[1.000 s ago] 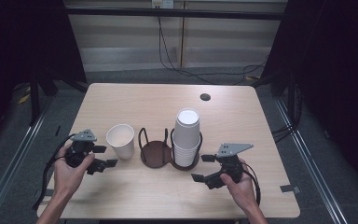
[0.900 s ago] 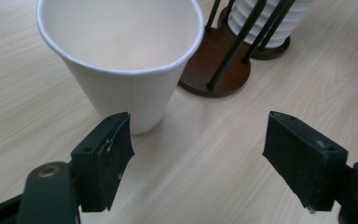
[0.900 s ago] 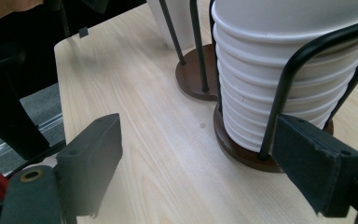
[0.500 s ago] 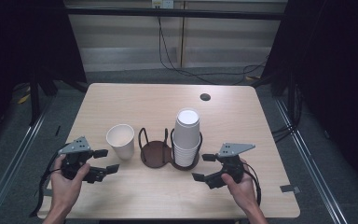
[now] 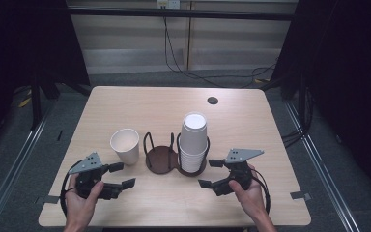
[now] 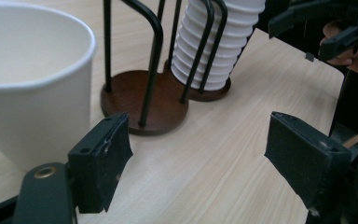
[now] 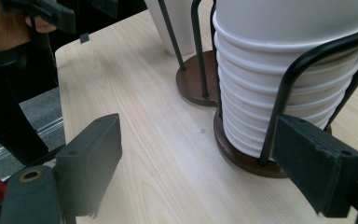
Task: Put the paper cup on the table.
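The left gripper (image 5: 120, 175) sits in the lower left of the high view, its fingers (image 6: 103, 161) spread wide apart with nothing between them; they have just been opening a little. In the left gripper view only bare bench (image 6: 214, 154) lies between the two black pads. The single paper cup (image 5: 125, 145) stands upright just above and to the right of that gripper in the high view, apart from it; in the left gripper view it fills the upper left of the frame, its wall just behind the left-hand finger, and I cannot tell whether the two touch.

The right gripper (image 5: 211, 173) is in the lower right of centre in the high view, its fingers (image 7: 93, 158) also open and empty. In the right gripper view the stack of cups (image 7: 279, 79) stands in the upper right, close behind the right-hand finger.

Further out, the wire cup holder (image 5: 160, 158) has two round dark wooden bases side by side in the middle of the bench. Its left ring is empty; its right ring holds the stack of cups, upright. The single cup stands on the bench just left of the holder. A small dark round hole (image 5: 212, 100) lies near the far edge of the bench, upper right of centre.
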A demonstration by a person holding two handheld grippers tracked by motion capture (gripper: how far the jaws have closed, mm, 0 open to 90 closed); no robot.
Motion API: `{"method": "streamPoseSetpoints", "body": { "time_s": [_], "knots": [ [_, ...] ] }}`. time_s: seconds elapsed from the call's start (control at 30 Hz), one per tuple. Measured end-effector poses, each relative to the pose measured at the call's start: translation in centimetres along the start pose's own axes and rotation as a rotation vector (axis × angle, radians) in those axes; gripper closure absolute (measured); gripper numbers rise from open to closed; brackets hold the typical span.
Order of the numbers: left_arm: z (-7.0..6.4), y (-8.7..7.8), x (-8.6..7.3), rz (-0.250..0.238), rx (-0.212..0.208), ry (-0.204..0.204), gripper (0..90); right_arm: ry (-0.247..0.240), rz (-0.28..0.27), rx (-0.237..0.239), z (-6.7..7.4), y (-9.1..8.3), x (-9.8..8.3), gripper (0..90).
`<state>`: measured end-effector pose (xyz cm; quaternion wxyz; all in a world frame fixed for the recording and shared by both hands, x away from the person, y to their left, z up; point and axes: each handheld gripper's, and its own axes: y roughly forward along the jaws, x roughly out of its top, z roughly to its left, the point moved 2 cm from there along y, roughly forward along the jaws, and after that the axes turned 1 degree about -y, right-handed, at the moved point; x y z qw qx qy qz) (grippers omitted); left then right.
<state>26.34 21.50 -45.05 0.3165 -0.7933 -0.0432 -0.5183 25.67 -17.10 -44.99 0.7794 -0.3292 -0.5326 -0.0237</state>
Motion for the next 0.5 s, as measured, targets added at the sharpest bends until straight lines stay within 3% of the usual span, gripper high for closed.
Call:
{"method": "streamPoseSetpoints", "body": {
  "time_s": [0.17, 0.3, 0.37, 0.5],
  "knots": [
    [-0.4, 1.1, -0.7, 0.012, -0.002, 0.019, 20.7, -0.001, 0.000, -0.002, 0.0, 0.0, 0.0, 15.7],
    [-1.2, 2.1, -1.7, -0.037, -0.016, -0.014, 18.2, -0.004, 0.005, 0.004, 0.1, 0.3, 0.0, 15.5],
    [-1.6, 2.7, -2.3, -0.006, -0.042, -0.022, 18.0, -0.004, 0.003, 0.011, 0.2, 0.3, -0.1, 15.2],
    [-2.3, 3.6, -2.4, 0.015, -0.045, 0.023, 17.1, 0.011, 0.002, 0.013, 0.2, 0.7, -0.2, 14.6]
  ]
}}
